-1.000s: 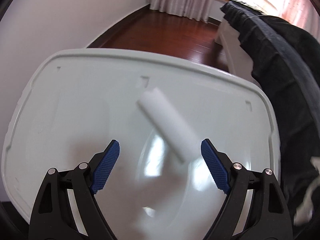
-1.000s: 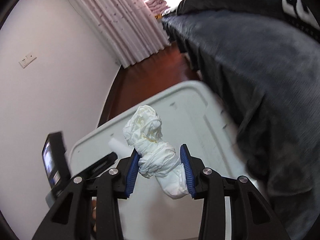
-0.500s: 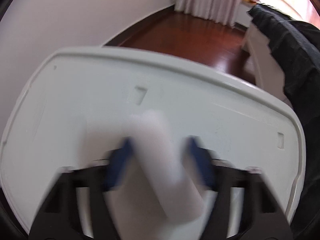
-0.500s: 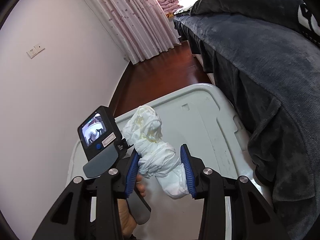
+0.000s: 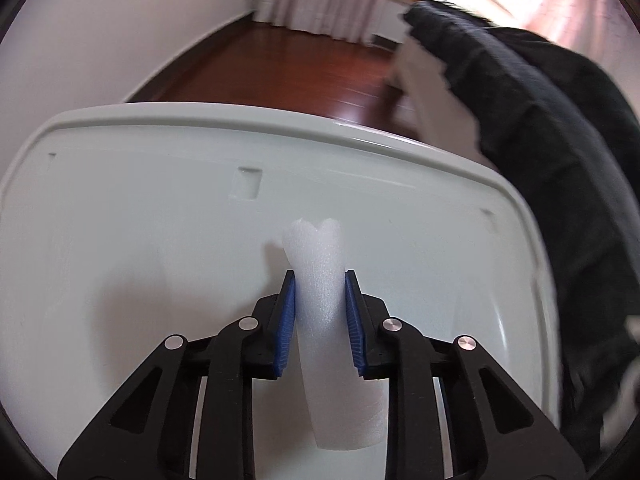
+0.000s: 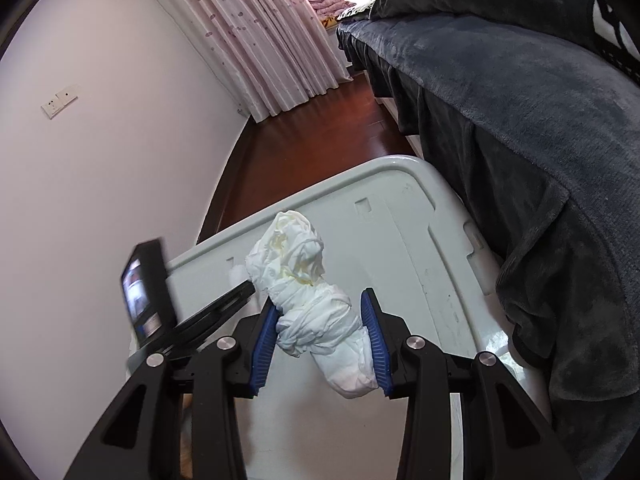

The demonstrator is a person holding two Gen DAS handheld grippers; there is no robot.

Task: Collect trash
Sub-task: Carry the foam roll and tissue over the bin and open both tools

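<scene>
The jaws of the left gripper [image 5: 320, 312] have snapped in from a wide spread a second ago and now pinch the white foam tube [image 5: 324, 280] at its waist, the blue pads pressed against both of its sides so that the foam narrows between them. A second ago that tube lay slantwise and loose on the pale plastic lid [image 5: 140, 240] near the middle of the left wrist frame; now it runs upright through the lower centre, its notched end poking above the pads and its wider end trailing toward the bottom edge. The right gripper [image 6: 322, 340] has not altered: its jaws hold partway closed around the crumpled white tissue wad [image 6: 304, 280] in the lower centre of the right wrist view, as before, with the left tool's body and small screen at centre left. So both pieces of trash on the lid appear secured, and the remaining work is probably carrying them to a bin, which neither view shows.
</scene>
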